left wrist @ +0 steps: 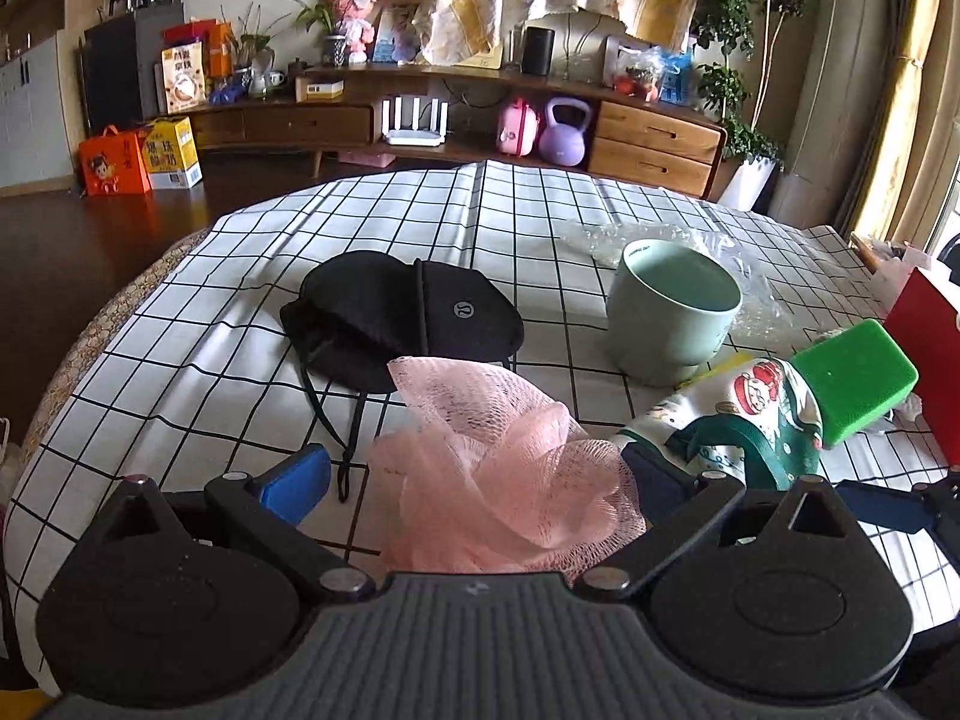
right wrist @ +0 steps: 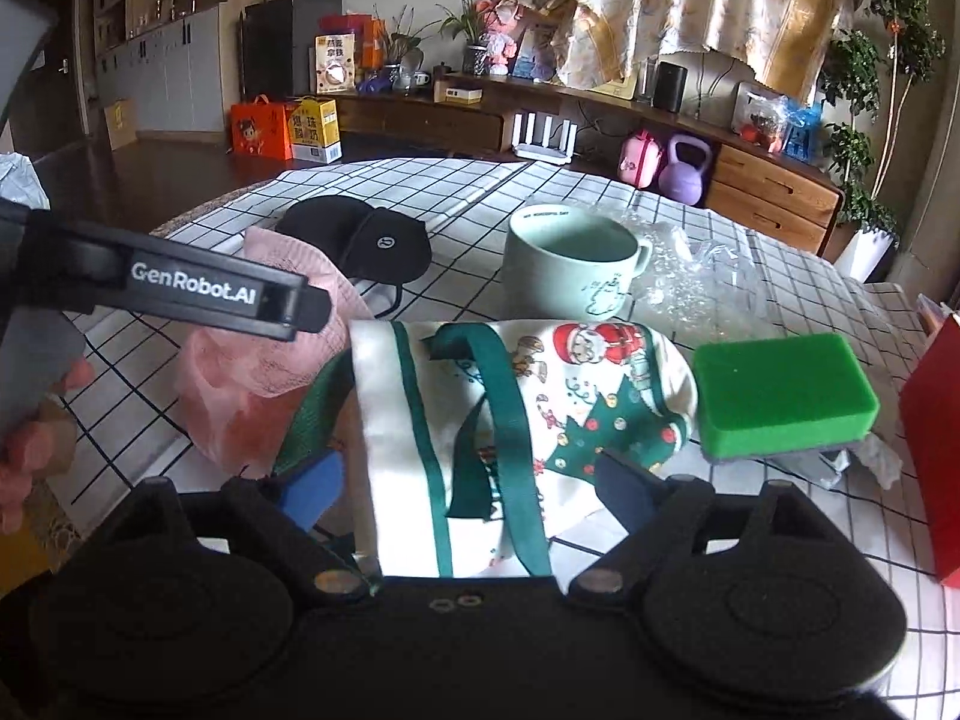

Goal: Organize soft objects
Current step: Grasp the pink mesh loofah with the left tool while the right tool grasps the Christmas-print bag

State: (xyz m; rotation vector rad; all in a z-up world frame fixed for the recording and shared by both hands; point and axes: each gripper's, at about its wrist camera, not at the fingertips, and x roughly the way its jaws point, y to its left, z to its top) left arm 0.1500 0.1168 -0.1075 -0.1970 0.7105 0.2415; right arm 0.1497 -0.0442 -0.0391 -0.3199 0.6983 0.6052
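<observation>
A pink mesh bath pouf [left wrist: 498,468] lies between the spread fingers of my left gripper [left wrist: 474,480]; the jaws stand wide apart around it. It also shows in the right wrist view [right wrist: 252,396]. A white Christmas-print cloth bag with green straps [right wrist: 510,420] lies between the open fingers of my right gripper [right wrist: 474,486]; it shows in the left wrist view [left wrist: 738,420] too. A black cap [left wrist: 402,312] lies farther back, and a green sponge [right wrist: 780,396] lies at the right.
A pale green mug [left wrist: 672,312] stands behind the cloth bag, with crumpled clear plastic [right wrist: 690,276] beside it. A red box [right wrist: 936,456] stands at the right edge. All rest on a checked tablecloth [left wrist: 180,372]. A wooden sideboard [left wrist: 654,144] stands beyond.
</observation>
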